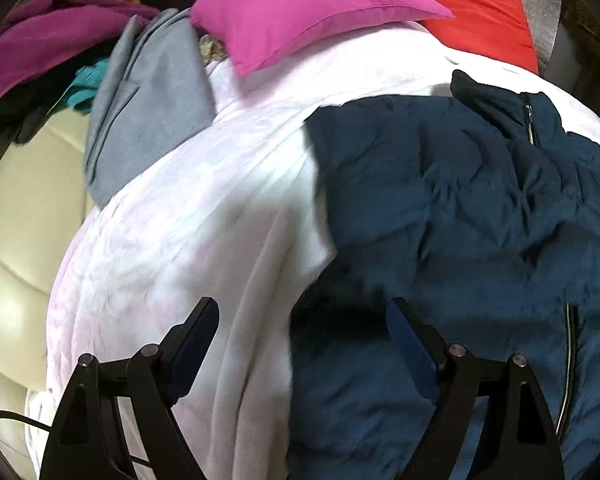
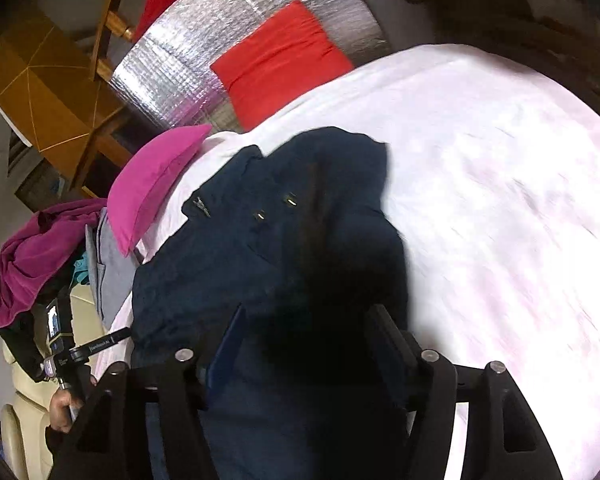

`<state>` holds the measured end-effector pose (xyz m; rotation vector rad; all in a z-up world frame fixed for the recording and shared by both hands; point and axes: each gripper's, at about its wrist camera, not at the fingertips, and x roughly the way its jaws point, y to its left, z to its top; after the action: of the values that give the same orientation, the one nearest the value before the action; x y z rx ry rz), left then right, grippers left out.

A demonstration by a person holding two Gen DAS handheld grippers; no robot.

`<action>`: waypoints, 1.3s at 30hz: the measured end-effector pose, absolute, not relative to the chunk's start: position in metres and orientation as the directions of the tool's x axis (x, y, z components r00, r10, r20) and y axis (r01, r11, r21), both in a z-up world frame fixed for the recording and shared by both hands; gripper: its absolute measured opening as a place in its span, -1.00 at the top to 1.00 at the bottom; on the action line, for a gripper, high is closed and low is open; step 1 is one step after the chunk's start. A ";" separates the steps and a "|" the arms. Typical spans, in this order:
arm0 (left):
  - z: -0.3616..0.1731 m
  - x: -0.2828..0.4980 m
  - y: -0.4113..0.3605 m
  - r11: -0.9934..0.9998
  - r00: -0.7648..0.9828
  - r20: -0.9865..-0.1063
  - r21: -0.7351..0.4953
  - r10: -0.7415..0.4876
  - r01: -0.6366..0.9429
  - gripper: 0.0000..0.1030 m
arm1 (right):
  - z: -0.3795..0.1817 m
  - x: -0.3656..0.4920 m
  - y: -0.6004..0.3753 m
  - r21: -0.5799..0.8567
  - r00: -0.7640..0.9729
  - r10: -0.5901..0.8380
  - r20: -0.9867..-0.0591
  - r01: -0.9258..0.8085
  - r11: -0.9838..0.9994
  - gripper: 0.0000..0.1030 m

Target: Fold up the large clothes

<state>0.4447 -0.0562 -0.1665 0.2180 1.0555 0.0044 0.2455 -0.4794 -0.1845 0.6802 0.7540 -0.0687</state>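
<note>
Jacket (image 1: 480,208) lies collar away, probably lengthwise between both spread tools

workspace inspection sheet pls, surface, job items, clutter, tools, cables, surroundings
surface: pale pink-white blanket spread over the bed, wrinkled.
job's things: dark blue padded jacket lying rumpled on the blanket, zipper showing.
clutter: magenta pillow and red cushion at the far end; grey garment, purple garment and a teal piece piled at the left.
grippers: left tool open, one finger over the blanket, one over the jacket's edge; right tool open over the jacket; whether either touches cloth is unclear.
cables: black cable by the left tool.
surroundings: silver foil sheet, wooden furniture, cream padded seat.
</note>
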 end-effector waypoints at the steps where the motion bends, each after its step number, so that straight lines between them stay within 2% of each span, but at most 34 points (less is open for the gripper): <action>1: -0.168 0.439 -0.051 0.980 0.492 -0.864 0.173 0.104 0.096 -0.69 | -0.188 0.235 -0.480 0.556 0.734 0.190 -0.652 0.293 0.778 -0.35; 16: -0.196 0.320 0.035 0.998 0.416 -0.909 -0.004 -0.027 0.055 -0.68 | -0.232 0.137 -0.452 0.647 0.688 0.337 -0.643 0.253 0.719 -0.39; 20: -0.200 0.300 0.052 0.994 0.351 -0.930 -0.106 -0.109 0.026 -0.68 | -0.241 0.112 -0.448 0.662 0.679 0.367 -0.636 0.237 0.711 -0.49; 23: -0.197 0.294 0.052 0.989 0.304 -0.941 -0.141 -0.149 0.047 -0.68 | -0.251 0.097 -0.447 0.679 0.672 0.384 -0.633 0.244 0.693 -0.49; 32: -0.229 0.275 0.035 0.992 0.058 -0.992 -0.105 -0.110 0.076 -0.68 | -0.300 0.066 -0.443 0.809 0.650 0.524 -0.550 0.259 0.528 -0.51; 39: -0.250 0.273 0.018 0.982 -0.062 -0.985 -0.167 -0.162 0.090 -0.68 | -0.317 0.074 -0.424 0.887 0.634 0.635 -0.442 0.203 0.414 -0.50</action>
<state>0.2734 0.0180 -0.2500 -0.0559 1.6202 -0.2067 0.0737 -0.4244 -0.3171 1.1434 0.8830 0.3210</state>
